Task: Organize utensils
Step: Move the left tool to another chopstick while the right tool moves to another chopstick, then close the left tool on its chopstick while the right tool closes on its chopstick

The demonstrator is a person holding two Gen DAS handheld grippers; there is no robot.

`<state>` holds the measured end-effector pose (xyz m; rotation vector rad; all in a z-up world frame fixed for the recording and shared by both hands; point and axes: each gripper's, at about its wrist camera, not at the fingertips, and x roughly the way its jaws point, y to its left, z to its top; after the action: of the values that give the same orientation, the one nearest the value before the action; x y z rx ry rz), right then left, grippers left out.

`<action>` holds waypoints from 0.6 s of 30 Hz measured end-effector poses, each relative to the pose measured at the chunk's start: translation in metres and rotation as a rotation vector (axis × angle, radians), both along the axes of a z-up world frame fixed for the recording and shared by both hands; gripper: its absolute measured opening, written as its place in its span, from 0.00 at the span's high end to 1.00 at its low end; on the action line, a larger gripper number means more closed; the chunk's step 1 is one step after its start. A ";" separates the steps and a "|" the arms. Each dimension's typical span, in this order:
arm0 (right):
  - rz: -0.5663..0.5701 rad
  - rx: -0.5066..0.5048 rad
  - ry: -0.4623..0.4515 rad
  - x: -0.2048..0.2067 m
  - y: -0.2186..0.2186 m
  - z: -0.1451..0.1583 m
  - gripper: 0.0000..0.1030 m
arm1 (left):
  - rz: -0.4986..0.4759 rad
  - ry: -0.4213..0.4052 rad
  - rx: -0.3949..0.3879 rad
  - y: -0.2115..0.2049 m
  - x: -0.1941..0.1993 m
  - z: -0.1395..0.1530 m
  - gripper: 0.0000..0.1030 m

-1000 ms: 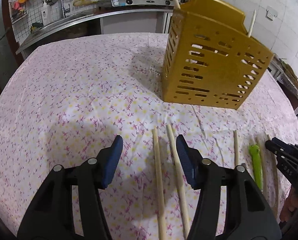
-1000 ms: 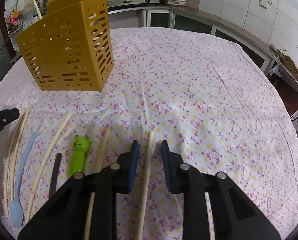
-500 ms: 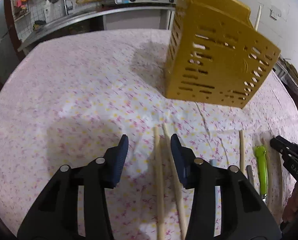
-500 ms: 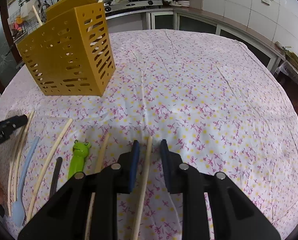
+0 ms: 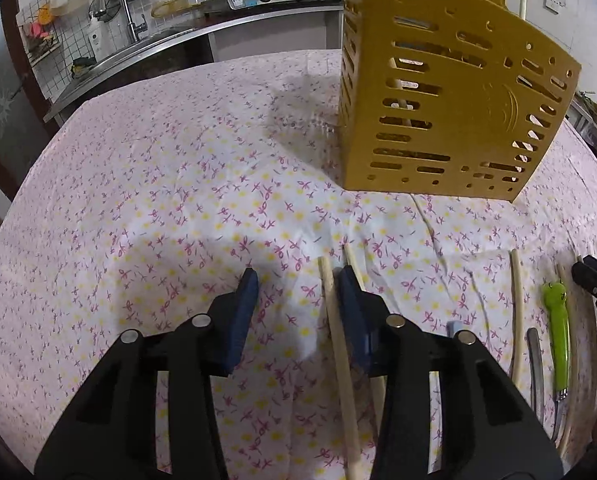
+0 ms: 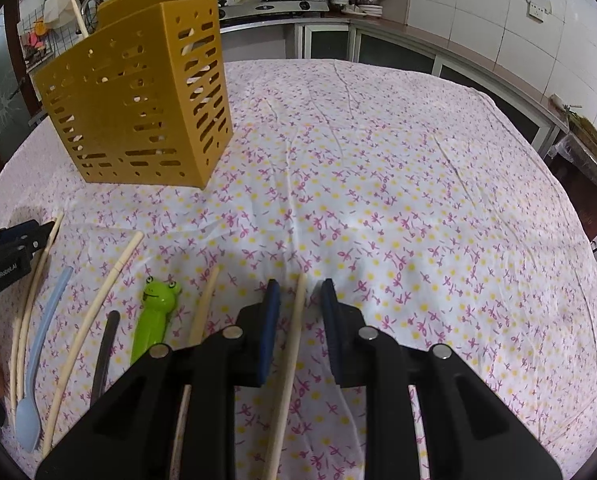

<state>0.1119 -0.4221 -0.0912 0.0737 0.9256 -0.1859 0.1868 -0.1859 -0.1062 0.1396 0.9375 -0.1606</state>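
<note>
A yellow slotted utensil holder (image 5: 438, 112) (image 6: 138, 112) stands on the flowered tablecloth with chopsticks sticking out of it. My left gripper (image 5: 298, 280) is low over the cloth and its jaws are closing. One pale chopstick (image 5: 332, 312) lies between them by the right pad, untouched by the left pad; a second chopstick (image 5: 352, 258) runs under the right finger. My right gripper (image 6: 300, 292) is open, straddling another chopstick (image 6: 294, 332) with a gap on each side.
Between the grippers lie a green frog-handled utensil (image 6: 154, 312) (image 5: 556, 328), a light blue spoon (image 6: 38, 360), a black handle (image 6: 104, 352) and several more chopsticks (image 6: 98, 308). A kitchen counter (image 5: 146, 48) with a sink and stove runs behind the table.
The left jaws have narrowed around the chopstick and the left gripper has tipped slightly, so the holder looks nearer. The right gripper has stayed put, its jaws a touch narrower.
</note>
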 end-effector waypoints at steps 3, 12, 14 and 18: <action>0.005 -0.007 0.004 0.001 0.004 0.000 0.87 | -0.004 -0.016 0.010 -0.007 -0.003 0.000 0.66; 0.003 0.021 0.004 0.002 0.003 0.001 0.94 | -0.025 -0.031 0.014 -0.013 -0.010 -0.001 0.82; 0.000 0.028 0.004 0.002 0.001 0.002 0.94 | -0.027 -0.031 0.012 -0.013 -0.011 0.000 0.86; -0.008 0.050 -0.002 -0.001 -0.004 0.004 0.95 | -0.027 -0.023 -0.020 -0.005 -0.009 0.004 0.95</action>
<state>0.1112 -0.4263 -0.0875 0.1239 0.9277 -0.1703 0.1774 -0.1906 -0.1025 0.1351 0.9107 -0.1931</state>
